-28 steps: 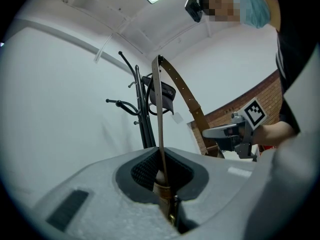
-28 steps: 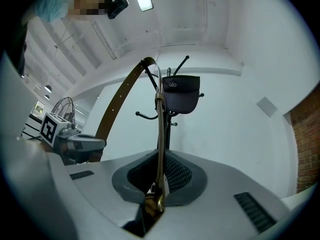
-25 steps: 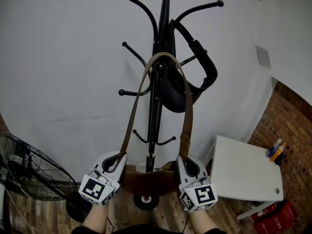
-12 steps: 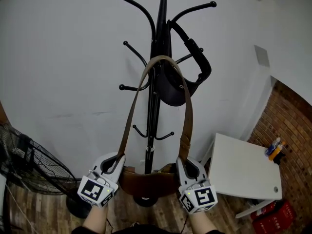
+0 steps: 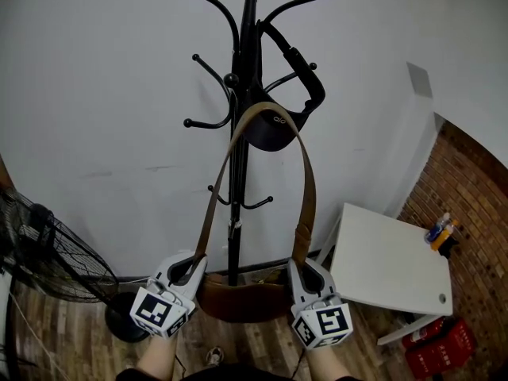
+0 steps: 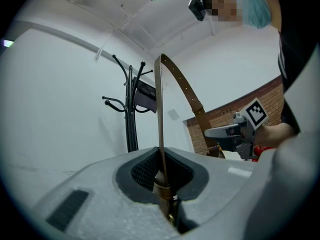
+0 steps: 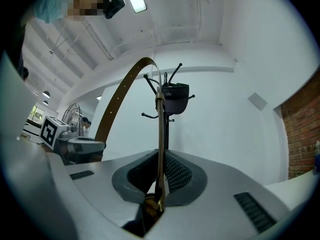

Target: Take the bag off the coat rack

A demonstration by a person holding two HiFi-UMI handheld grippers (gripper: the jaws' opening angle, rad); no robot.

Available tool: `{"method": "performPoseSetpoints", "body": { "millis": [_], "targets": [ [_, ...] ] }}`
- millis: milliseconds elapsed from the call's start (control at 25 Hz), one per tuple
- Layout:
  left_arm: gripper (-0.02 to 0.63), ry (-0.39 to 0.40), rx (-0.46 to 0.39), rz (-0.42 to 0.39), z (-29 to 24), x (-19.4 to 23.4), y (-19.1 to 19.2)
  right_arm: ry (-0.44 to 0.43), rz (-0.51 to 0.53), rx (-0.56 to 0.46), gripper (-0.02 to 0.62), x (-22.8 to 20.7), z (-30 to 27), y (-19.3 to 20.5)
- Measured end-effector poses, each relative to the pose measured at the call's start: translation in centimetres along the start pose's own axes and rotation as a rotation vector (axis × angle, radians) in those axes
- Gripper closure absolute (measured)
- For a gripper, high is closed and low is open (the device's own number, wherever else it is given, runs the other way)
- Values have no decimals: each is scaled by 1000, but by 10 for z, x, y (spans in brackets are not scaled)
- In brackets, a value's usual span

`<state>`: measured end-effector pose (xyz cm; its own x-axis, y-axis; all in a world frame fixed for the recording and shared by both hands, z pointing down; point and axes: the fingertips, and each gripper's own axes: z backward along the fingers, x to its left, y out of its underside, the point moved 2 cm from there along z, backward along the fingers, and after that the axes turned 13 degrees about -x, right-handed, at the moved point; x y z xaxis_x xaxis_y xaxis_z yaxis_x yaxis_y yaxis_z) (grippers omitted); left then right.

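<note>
A brown leather bag (image 5: pixel 238 302) hangs between my two grippers by its long strap (image 5: pixel 305 181). My left gripper (image 5: pixel 190 265) is shut on the strap's left end, with the strap (image 6: pixel 160 109) rising from between its jaws. My right gripper (image 5: pixel 306 270) is shut on the right end, where the strap (image 7: pixel 160 134) also stands up out of the jaws. The strap's loop arches in front of the black coat rack (image 5: pixel 236 173). In the left gripper view the loop stands apart from the coat rack (image 6: pixel 131 119).
A black helmet-like item (image 5: pixel 268 132) with its own black strap hangs on the rack. A floor fan (image 5: pixel 48 260) stands at the left. A white table (image 5: pixel 389 268) is at the right, with bottles (image 5: pixel 440 232), a red crate (image 5: pixel 436 359) and a brick wall (image 5: pixel 476 236) beyond.
The strap's loop was over a hook knob on the rack. It has come off the knob and now hangs lower, in front of the rack. Both grippers kept their hold.
</note>
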<state>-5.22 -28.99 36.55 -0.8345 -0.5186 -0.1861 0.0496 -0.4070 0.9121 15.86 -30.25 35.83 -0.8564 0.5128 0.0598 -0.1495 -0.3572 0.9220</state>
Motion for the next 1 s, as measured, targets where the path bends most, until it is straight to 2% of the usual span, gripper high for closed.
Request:
{"method": "performPoseSetpoints", "body": {
  "millis": [560, 800, 1000],
  "targets": [
    [592, 9, 45, 59, 31, -78, 13, 18, -13, 70, 568, -8, 87, 2],
    [592, 10, 76, 102, 39, -97, 23, 35, -29, 106, 568, -11, 112, 6],
    [592, 45, 85, 126, 39, -103, 32, 74, -24, 130, 568, -10, 122, 14]
  ]
}}
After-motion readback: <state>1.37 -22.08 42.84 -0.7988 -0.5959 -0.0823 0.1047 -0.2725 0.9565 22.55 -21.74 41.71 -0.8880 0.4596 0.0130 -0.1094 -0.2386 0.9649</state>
